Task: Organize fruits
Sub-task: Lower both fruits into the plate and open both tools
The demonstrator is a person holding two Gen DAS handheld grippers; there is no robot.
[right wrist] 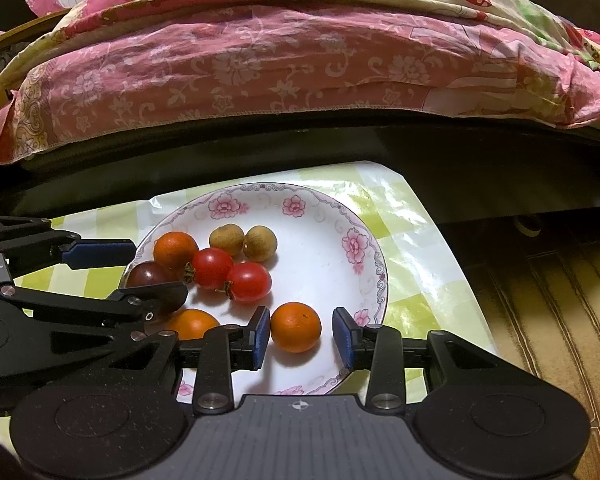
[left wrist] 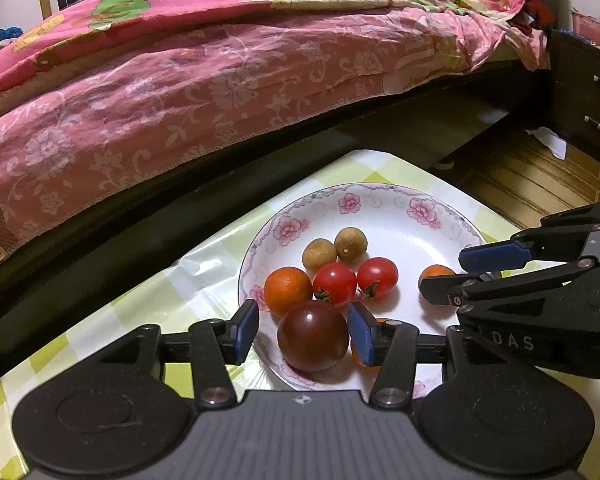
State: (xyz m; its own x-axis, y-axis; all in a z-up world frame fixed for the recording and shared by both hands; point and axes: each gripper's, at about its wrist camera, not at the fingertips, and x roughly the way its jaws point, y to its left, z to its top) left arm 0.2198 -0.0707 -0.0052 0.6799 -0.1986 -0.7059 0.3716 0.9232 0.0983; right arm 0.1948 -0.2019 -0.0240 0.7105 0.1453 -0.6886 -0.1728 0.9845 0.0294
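Observation:
A white floral plate (left wrist: 396, 208) (right wrist: 332, 216) holds two tan longans (left wrist: 350, 244) (right wrist: 244, 240), two red cherry tomatoes (left wrist: 334, 282) (right wrist: 212, 266), a dark purple tomato (left wrist: 313, 338) (right wrist: 148, 274) and three small oranges (left wrist: 288, 290) (right wrist: 296, 326). My left gripper (left wrist: 304, 332) is open, its pads on either side of the dark tomato with gaps. My right gripper (right wrist: 302, 338) is open around the near orange, not touching it. Each gripper also shows in the other's view, the right (left wrist: 460, 280) and the left (right wrist: 140, 268).
The plate sits on a small table with a green-and-white checked cloth (left wrist: 140, 320) (right wrist: 412, 240). A bed with a pink floral quilt (left wrist: 180, 80) (right wrist: 260, 60) stands right behind it. A dark cabinet (left wrist: 584, 100) and wooden floor (right wrist: 560, 320) lie to the right.

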